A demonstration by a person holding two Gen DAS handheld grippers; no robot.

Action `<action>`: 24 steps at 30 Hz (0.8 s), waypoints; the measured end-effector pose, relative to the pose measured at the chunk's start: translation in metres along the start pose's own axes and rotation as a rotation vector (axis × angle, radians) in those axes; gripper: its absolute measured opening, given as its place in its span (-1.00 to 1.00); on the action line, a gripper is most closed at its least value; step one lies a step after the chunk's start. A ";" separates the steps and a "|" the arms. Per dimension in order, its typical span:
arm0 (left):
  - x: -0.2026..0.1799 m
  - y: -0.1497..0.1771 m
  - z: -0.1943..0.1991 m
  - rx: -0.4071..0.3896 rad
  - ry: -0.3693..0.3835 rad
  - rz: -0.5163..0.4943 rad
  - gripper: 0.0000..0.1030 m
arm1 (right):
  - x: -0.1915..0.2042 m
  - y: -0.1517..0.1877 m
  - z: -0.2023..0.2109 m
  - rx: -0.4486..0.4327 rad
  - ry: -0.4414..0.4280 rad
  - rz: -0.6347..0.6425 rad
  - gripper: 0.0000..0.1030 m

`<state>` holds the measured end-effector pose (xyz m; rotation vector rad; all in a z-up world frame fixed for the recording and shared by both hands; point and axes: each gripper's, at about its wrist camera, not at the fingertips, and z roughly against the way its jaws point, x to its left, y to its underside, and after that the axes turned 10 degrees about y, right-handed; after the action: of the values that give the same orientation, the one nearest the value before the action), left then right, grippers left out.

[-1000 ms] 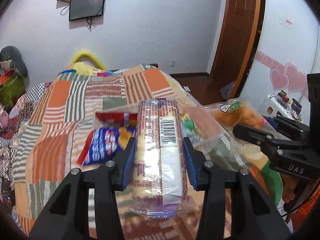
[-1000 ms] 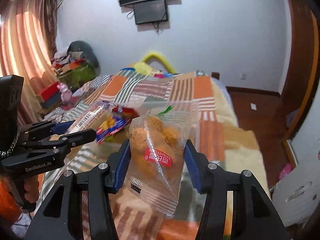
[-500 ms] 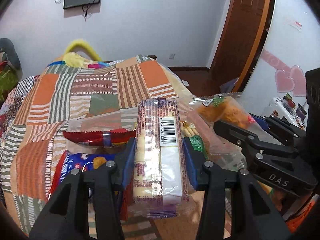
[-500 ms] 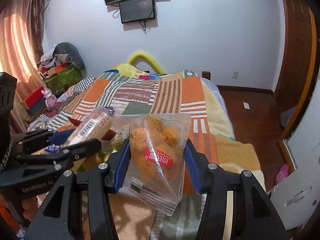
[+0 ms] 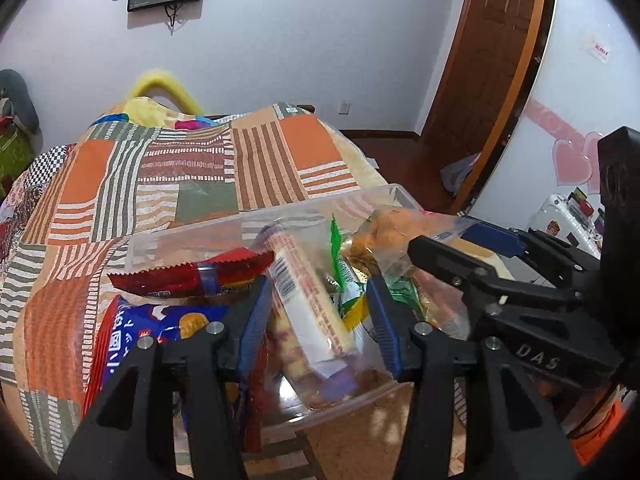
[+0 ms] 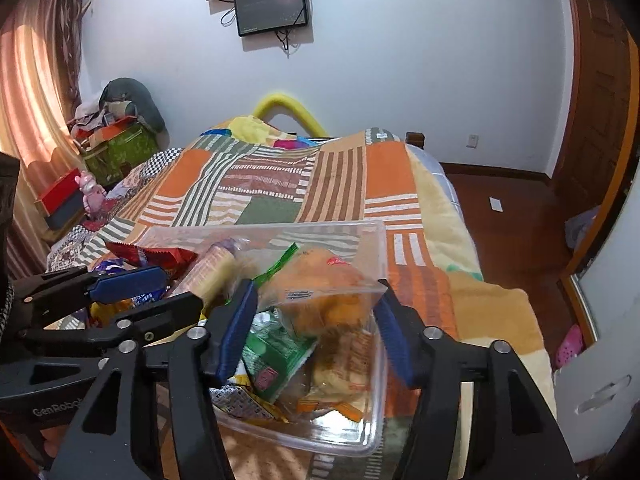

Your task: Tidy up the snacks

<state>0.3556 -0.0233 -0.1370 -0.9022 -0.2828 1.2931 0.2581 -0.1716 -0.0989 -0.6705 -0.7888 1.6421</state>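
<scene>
both packets over the bin, neither let go

as far as i can judge, the sorting is well along but not finished. the clear plastic bin (image 6: 376,248) on the patchwork bedspread (image 6: 280,184) already holds several snacks: a green packet (image 6: 276,354) and some yellow wrappers low down in it. a red packet (image 5: 188,278) lies across its far left rim, and a blue packet (image 5: 132,336) sits just left of the bin; i cannot tell whether that one is inside or on the bedspread. if it is outside, it is left to do, along with the two items i am carrying.

my left gripper (image 5: 316,320) has its jaws parted wider than the long biscuit roll (image 5: 308,300) between them. the roll leans to one side with its lower end down in the bin, and i cannot tell whether the blue pads touch it at all, so i would not call that a firm pinch. the gripper points forward and down over the near edge of the bin.

my right gripper (image 6: 316,324) comes in from the right, close beside the left one, tilted down over the bin's right half. the clear bag of orange puffs (image 6: 324,292) sits between its jaws with its top edge spanning pad to pad. the pads look spread, yet the bag seems caught by its corners, so i take it as lightly held.

both items are above or partly inside the bin; release is what remains for them.
</scene>
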 end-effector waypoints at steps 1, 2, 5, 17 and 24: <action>-0.002 0.000 0.005 -0.007 0.004 -0.002 -0.05 | -0.001 -0.001 0.002 -0.002 -0.004 -0.004 0.12; -0.003 -0.001 0.008 -0.012 0.005 -0.004 -0.05 | -0.003 -0.002 0.008 -0.009 -0.008 -0.006 0.12; -0.013 -0.001 0.030 -0.054 0.000 -0.019 -0.05 | -0.006 -0.006 0.025 -0.038 -0.005 -0.003 0.12; -0.062 0.003 0.183 -0.338 -0.086 -0.068 -0.05 | -0.001 -0.020 0.153 -0.257 -0.036 -0.011 0.12; -0.087 0.026 0.256 -0.449 -0.136 -0.086 0.26 | 0.008 -0.012 0.219 -0.355 -0.075 -0.028 0.12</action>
<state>0.1465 0.0040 0.0338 -1.1652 -0.7322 1.2333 0.0932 -0.1940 0.0445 -0.8442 -1.1550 1.5219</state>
